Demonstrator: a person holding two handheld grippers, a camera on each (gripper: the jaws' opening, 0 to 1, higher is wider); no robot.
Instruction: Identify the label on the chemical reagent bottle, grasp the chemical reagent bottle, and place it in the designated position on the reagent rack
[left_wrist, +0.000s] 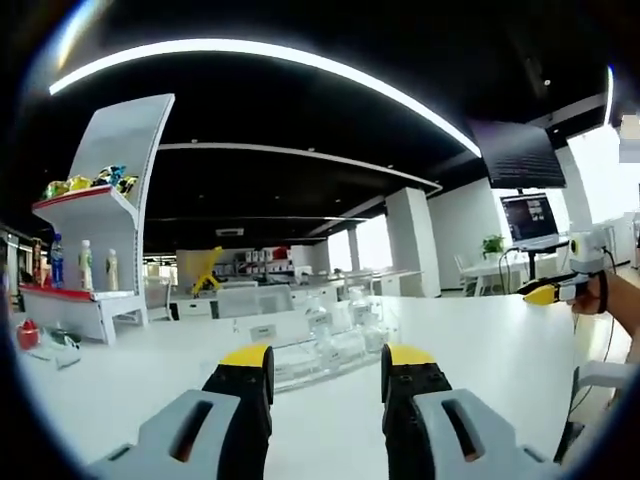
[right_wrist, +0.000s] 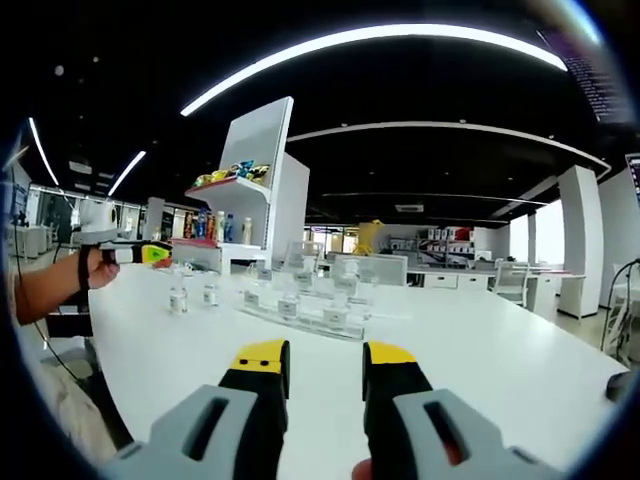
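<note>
Bottom of the left gripper view, the left claw (left_wrist: 326, 362) is up front: grey plastic bodies, black jaws with yellow tips, parted with a clear gap and nothing between them, levelled over the smooth white table (left_wrist: 500, 340).

Same story at the bottom of the right gripper view: the right claw (right_wrist: 325, 357) stands apart and empty, yellow tips pointing across the table.

Just past the left tips, centre frame, sits the reagent rack (left_wrist: 330, 345), clear acrylic, stepped, glassy and hard to read, with small transparent bottles on it. In the right gripper view the rack runs across the middle, bottles with white labels standing upright in a row; label text too small to read.

Left of the rack in that view, two small reagent bottles (right_wrist: 178, 298) stand upright on the bare table, clear glass, pale labels, apart from the rack.

At the left edge of that view a person's forearm reaches in, hand wrapped around the other gripper's handle, held level above the table.

Farther back, upper left of the left gripper view, a white display shelf (left_wrist: 100, 230) with red edges carries drink bottles and snack bags. Beyond it, an open office under curved ceiling lights.
</note>
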